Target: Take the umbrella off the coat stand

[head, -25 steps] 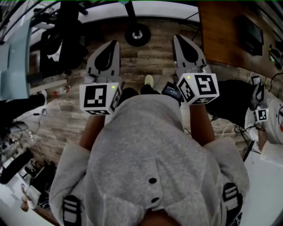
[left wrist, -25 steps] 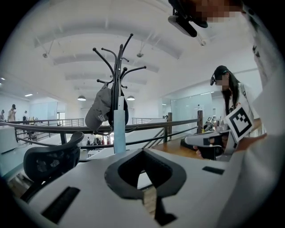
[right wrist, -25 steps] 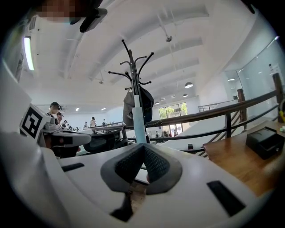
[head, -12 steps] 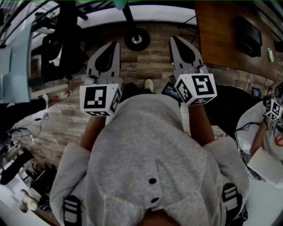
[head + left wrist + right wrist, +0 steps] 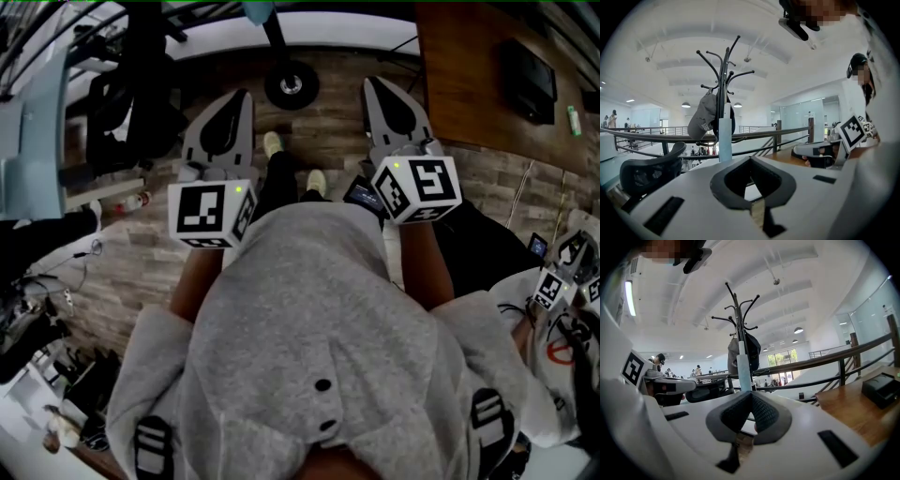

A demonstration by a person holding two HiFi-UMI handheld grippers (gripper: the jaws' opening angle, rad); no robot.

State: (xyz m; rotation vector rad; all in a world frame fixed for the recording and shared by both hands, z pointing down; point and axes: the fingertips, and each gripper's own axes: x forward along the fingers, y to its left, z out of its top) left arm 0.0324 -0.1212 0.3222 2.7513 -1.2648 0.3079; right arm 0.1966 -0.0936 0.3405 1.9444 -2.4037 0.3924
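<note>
Coat stand smooth metal; floor matt wood planks.

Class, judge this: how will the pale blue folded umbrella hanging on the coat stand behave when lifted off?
The umbrella hangs straight and slim, so probably stiff and light. The coat stand is a thin, tall pole, so it may wobble. The cap beside it might get knocked.

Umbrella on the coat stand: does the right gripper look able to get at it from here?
Probably not yet. The pale blue umbrella hangs on the coat stand well beyond the right gripper, whose jaws are together. The way looks free, so stepping closer and opening should do.
</note>
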